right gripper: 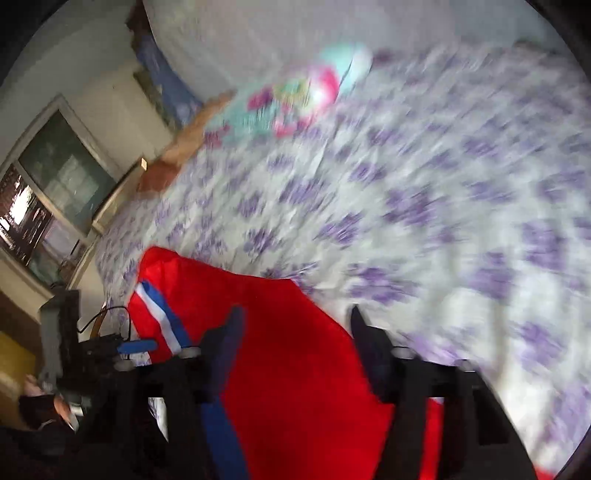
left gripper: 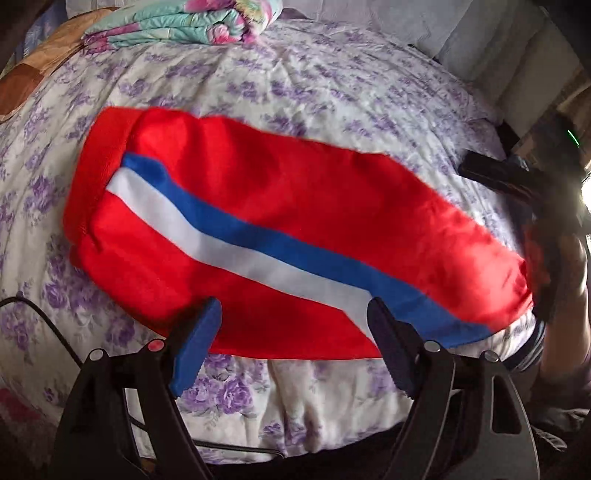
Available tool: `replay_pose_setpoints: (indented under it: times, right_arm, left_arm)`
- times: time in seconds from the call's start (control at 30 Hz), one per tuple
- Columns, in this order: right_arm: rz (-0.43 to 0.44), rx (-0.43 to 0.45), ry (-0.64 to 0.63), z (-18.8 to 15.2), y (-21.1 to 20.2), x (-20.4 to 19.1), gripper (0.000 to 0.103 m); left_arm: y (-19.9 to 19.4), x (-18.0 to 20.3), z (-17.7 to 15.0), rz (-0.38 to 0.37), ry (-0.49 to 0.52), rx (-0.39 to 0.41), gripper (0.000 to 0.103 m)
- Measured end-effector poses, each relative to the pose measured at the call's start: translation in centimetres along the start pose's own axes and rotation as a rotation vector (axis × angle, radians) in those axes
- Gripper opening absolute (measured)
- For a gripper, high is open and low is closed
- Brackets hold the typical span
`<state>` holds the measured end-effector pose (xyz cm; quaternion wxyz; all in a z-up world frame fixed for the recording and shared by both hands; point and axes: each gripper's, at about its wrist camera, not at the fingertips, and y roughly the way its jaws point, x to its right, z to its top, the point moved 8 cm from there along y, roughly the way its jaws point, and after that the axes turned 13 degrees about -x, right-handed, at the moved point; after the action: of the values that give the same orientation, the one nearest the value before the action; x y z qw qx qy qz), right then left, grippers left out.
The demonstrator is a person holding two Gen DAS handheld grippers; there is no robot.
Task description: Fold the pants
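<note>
Red pants (left gripper: pixel 280 236) folded on floral bed (left gripper: pixel 332 92). Left tongs (left gripper: pixel 291 347) wide, empty. Right tongs (right gripper: pixel 295 354) wide over pants, blurred.

I am looking at a bed covered by a white quilt (left gripper: pixel 332 92) with purple flowers, a folded floral blanket (left gripper: pixel 184 26) lying at its far end beside pale walls, while a framed window (right gripper: pixel 62 173) is showing on the room's side.

one pants (left gripper: pixel 280 229), two hand-held grippers (left gripper: pixel 293 325), one quilt (left gripper: pixel 177 26)
</note>
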<state>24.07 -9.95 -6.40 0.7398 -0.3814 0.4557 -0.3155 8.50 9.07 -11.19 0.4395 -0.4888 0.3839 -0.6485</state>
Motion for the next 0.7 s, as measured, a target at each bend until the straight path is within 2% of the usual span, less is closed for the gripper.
replay_pose_setpoints:
  times: [0.07,0.1,0.13,0.23,0.3,0.33,0.37,0.47,0.57,0.63,0.67,0.7]
  right_arm:
    - [-0.012,-0.101,-0.001,0.9,3.6,-0.2,0.045]
    - [-0.054,-0.126,-0.006,1.0,4.8,-0.1,0.038]
    - [-0.095,-0.15,-0.021,1.2,6.0,0.0,0.021]
    - [-0.156,-0.11,-0.058,1.6,6.7,0.0,0.013]
    - [-0.259,-0.037,-0.065,1.9,6.2,0.7,0.0]
    - [-0.306,-0.007,-0.057,2.1,5.8,1.5,0.0]
    - [-0.28,0.003,-0.027,1.9,5.7,2.1,0.0]
    - [-0.154,0.096,-0.029,1.7,3.4,0.5,0.001]
    - [-0.042,0.105,-0.117,1.3,2.3,-3.7,0.004]
    - [-0.063,0.059,-0.152,1.2,3.8,-5.1,0.003]
    - [-0.116,0.023,-0.139,1.0,5.2,-4.8,0.003]
    - [-0.149,-0.004,-0.114,0.7,6.2,-4.1,0.003]
  left_arm:
    - [-0.1,-0.2,0.0,-0.01,-0.003,0.006,0.078]
    - [-0.1,-0.3,0.0,-0.017,-0.008,0.005,0.078]
    - [-0.1,-0.4,-0.1,-0.023,-0.011,0.003,0.078]
    - [0.0,-0.7,-0.3,-0.034,-0.01,-0.002,0.078]
    - [0.0,-0.9,-0.6,-0.037,-0.005,-0.004,0.078]
    - [-0.1,-0.9,-0.8,-0.039,-0.005,-0.006,0.078]
    - [-0.2,-0.9,-1.0,-0.043,-0.005,-0.007,0.078]
    - [-1.0,-1.2,-1.3,-0.063,-0.013,-0.001,0.078]
    - [-3.0,-1.7,-1.3,-0.066,-0.023,0.042,0.078]
    - [-4.5,-2.9,-0.8,-0.018,-0.052,0.102,0.082]
    - [-4.6,-4.0,-0.5,0.015,-0.087,0.115,0.087]
    - [-4.0,-5.6,-0.3,0.041,-0.143,0.102,0.087]
